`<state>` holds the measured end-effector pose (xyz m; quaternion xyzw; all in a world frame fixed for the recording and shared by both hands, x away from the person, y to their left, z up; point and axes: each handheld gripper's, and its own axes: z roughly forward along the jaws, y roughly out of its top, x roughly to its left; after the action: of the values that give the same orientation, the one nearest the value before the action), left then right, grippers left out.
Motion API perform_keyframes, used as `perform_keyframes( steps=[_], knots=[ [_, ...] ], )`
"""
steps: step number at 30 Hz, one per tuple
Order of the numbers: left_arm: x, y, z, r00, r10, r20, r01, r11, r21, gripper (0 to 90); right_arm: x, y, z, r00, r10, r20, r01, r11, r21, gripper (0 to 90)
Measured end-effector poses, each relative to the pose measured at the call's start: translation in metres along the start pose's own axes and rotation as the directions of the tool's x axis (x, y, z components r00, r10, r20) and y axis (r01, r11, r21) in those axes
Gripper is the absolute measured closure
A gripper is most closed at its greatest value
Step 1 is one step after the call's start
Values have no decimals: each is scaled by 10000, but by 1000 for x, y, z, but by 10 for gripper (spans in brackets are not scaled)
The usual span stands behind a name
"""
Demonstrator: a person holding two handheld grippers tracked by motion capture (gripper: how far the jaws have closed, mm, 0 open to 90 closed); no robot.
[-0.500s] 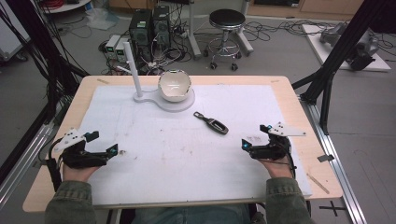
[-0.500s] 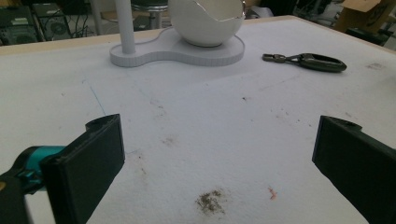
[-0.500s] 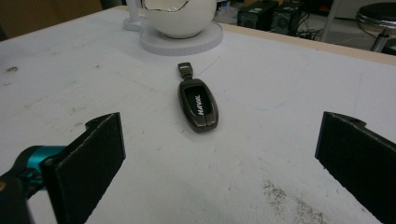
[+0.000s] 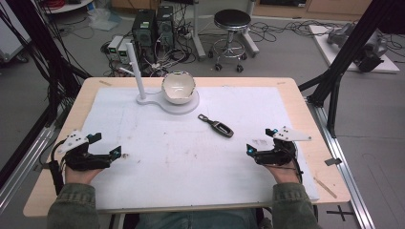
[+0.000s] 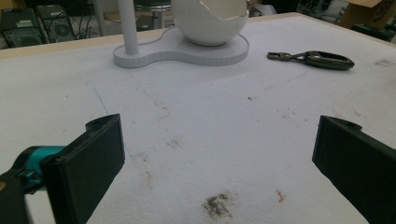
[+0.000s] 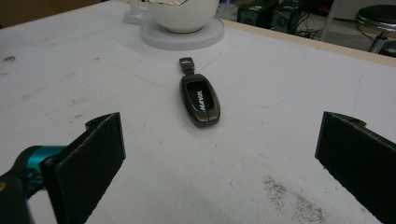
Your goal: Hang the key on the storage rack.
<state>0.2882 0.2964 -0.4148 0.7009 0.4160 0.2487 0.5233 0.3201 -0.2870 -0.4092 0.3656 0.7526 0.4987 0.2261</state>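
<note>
A dark car key fob [image 4: 217, 126] lies flat on the white mat, right of centre; it also shows ahead in the right gripper view [image 6: 200, 98] and far right in the left gripper view [image 5: 317, 59]. Behind it a white egg-shaped bowl [image 4: 178, 88] sits on a white stand with an upright post [image 4: 135, 71]. My left gripper [image 4: 113, 153] rests open near the front left. My right gripper [image 4: 251, 149] rests open at the front right, its jaws wide apart with the fob ahead of them. Both hold nothing.
The white mat [image 4: 191, 162] covers most of a wooden table [image 4: 301, 109]. Black frame legs [image 4: 334, 71] stand at the right, cables and computer boxes [image 4: 148, 28] and a stool [image 4: 231, 28] lie on the floor behind the table.
</note>
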Motion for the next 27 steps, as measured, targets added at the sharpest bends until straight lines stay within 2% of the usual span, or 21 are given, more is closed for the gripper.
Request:
perform_keyframes(
  steps=[3, 9, 13, 20, 25, 27],
  knots=[
    [0, 0, -1, 10000, 43, -47, -43, 10000, -54, 29, 0, 0, -1, 10000, 21, 86, -21, 10000, -23, 5],
    [0, 0, 0, 10000, 65, -44, -65, 10000, -2, 29, -2, 0, -2, 9995, 295, -140, -294, 9995, 75, 5],
    [-1, 0, 0, 9999, 96, -38, -96, 9999, 45, 29, -2, -1, -1, 9994, 308, -179, -304, 9993, 215, 5],
    [0, -1, 1, 9999, 117, -47, -117, 9998, 139, 29, -1, 0, 8, 9999, 108, -75, -102, 9966, 812, 5],
    [1, -1, 1, 10000, 91, -32, -90, 9999, 137, 29, 2, 7, 14, 9999, -19, -129, 29, 9964, 850, 5],
    [1, -1, 1, 10000, 81, -12, -81, 9999, 144, 29, 4, 13, 17, 9995, -70, -306, 97, 9960, 892, 5]
  ],
)
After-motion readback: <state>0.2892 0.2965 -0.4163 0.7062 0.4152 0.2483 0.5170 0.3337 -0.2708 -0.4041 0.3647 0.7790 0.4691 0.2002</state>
